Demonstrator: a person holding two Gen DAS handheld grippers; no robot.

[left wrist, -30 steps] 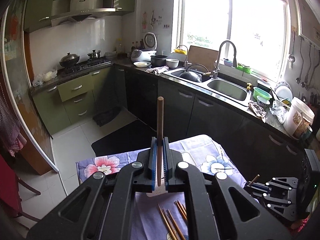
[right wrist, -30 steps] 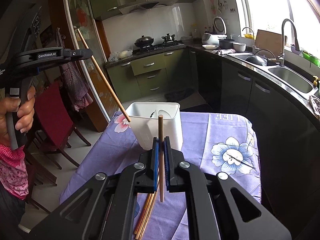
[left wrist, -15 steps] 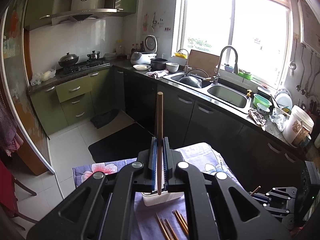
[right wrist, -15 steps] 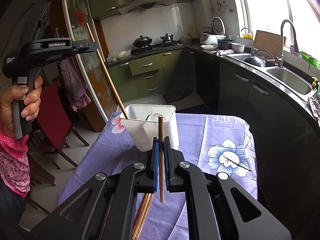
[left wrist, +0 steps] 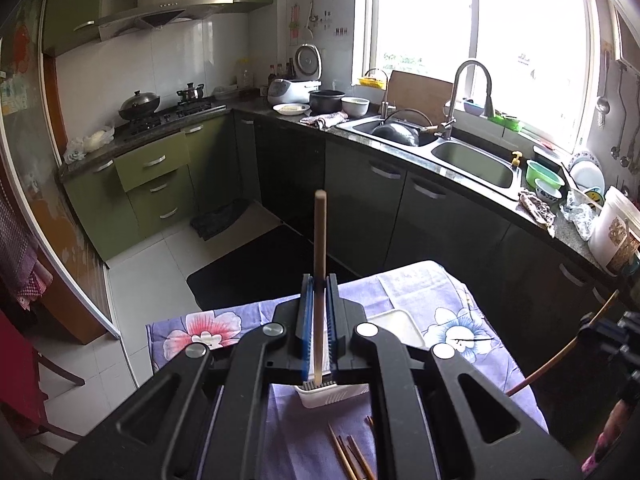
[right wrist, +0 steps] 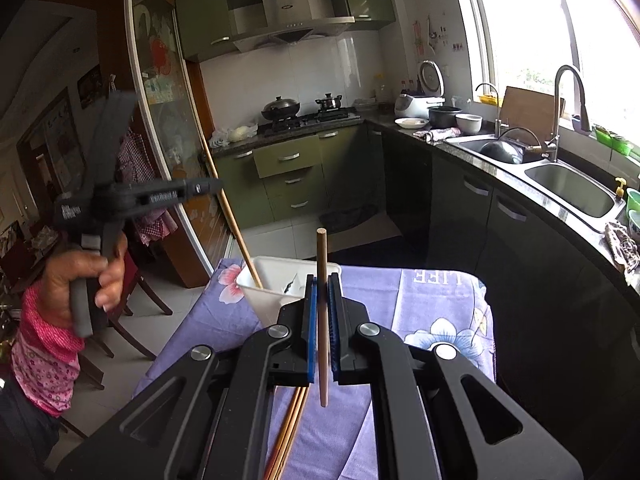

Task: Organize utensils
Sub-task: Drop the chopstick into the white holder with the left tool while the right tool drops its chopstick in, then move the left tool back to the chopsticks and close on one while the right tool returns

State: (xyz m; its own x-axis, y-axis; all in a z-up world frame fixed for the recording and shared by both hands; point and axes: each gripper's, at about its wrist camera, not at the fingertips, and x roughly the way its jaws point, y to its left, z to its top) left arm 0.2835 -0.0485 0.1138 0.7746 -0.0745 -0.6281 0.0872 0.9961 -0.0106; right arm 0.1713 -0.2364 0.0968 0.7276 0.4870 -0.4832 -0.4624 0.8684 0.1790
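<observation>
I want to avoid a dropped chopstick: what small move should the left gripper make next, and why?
Probably open the left gripper: its chopstick slants down with the tip seemingly inside the white container, so it should slide in.

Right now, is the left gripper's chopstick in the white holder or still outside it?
In. From the right wrist view, the chopstick slants down past the holder's rim, its lower end hidden inside.

Left tongs (left wrist: 318, 320) clamped on upright chopstick (left wrist: 319, 248), above white holder (left wrist: 394, 326).
</observation>
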